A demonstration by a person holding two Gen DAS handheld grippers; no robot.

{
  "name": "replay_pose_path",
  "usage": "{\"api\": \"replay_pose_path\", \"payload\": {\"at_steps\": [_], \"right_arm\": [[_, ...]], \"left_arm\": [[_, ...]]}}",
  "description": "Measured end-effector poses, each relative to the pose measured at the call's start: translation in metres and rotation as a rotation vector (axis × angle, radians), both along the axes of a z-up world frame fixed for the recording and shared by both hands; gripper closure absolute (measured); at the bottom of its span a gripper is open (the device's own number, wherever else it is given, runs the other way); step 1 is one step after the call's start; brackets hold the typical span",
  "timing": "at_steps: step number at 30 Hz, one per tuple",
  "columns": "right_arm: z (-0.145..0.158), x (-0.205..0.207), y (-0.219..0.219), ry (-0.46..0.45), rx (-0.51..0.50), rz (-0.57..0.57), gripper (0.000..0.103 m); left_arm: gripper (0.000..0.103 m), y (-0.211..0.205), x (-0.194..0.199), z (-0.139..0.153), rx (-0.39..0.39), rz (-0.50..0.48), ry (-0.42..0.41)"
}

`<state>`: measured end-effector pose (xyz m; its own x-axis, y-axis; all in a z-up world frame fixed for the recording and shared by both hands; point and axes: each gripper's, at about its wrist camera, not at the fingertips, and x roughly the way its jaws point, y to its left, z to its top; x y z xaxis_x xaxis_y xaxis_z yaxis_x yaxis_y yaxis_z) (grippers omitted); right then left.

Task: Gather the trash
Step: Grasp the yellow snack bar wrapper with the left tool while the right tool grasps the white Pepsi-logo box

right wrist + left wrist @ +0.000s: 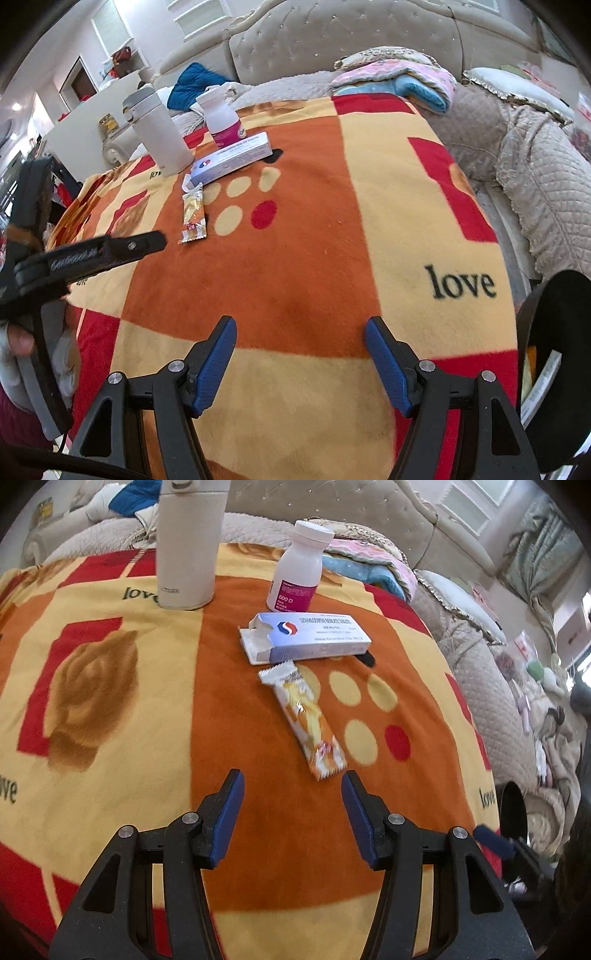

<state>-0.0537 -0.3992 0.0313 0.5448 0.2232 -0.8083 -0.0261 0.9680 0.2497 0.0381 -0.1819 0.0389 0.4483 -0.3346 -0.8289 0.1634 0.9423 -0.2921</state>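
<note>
Orange, yellow and red fleece covers the surface in the left wrist view: a blanket [147, 686] printed with roses, dots and the word "love" in black. The left gripper [291, 786] has its blue-padded jaws spread wide and holds nothing. Just ahead of its right finger lies a wrapper [303, 718], orange and yellow with crimped ends, its near end close to that fingertip but apart from it. The wrapper's far end reaches a white and blue box [304, 637] with one flap open, a red and blue round logo on top, and print too small to read. Behind the box stands a white bottle [297, 568] with a magenta label reading "600·D". To its left stands a cream flask [190, 542]. At the right edge, a black bin [511, 812] sits beside the blanket.

In the right wrist view the right gripper [300, 328] is also wide apart and empty, hovering over bare blanket [295, 258], well apart from the wrapper [192, 216]. The box [231, 158], bottle [221, 120] and flask [159, 136] cluster far left. The left gripper [159, 238] enters from the left, its tip near the wrapper. "love" reads clearly at right, close to the bin [554, 332], whose contents I cannot make out.
</note>
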Motion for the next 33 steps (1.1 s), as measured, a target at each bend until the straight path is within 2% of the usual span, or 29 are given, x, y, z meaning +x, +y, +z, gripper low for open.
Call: {"api": "replay_pose_path", "payload": {"at_steps": [8,12,13,14,15,17,19,23,28,33], "right_arm": [[0.0,0.008,-0.002,-0.002,0.008,0.013,0.033],[0.001,0.008,-0.002,-0.011,0.022,0.019,0.032],[0.001,0.008,-0.002,-0.011,0.023,0.021,0.032],[0.0,0.009,-0.001,-0.01,0.025,0.023,0.031],[0.0,0.01,-0.001,-0.01,0.025,0.024,0.031],[-0.001,0.012,0.0,-0.007,0.029,0.024,0.031],[-0.001,0.013,0.001,-0.008,0.036,0.026,0.031],[0.0,0.015,0.005,-0.011,0.032,0.038,0.031],[-0.003,0.02,0.01,-0.004,0.036,0.041,0.031],[-0.001,0.021,0.012,-0.006,0.028,0.055,0.03]], "left_arm": [[0.049,-0.02,0.044,-0.011,0.09,0.084,-0.014],[0.05,-0.028,0.049,-0.014,0.137,0.062,-0.042],[0.055,-0.029,0.048,-0.015,0.14,0.049,-0.05],[0.068,-0.029,0.047,-0.015,0.139,0.038,-0.055],[0.075,-0.028,0.046,-0.015,0.144,0.029,-0.06],[0.082,-0.023,0.046,-0.016,0.125,0.016,-0.054],[0.084,-0.013,0.046,-0.014,0.085,0.008,-0.037],[0.086,0.001,0.046,-0.002,0.089,0.008,-0.069],[0.086,0.014,0.066,0.006,0.104,0.055,-0.096],[0.086,0.014,0.089,0.01,0.174,0.128,-0.142]]}}
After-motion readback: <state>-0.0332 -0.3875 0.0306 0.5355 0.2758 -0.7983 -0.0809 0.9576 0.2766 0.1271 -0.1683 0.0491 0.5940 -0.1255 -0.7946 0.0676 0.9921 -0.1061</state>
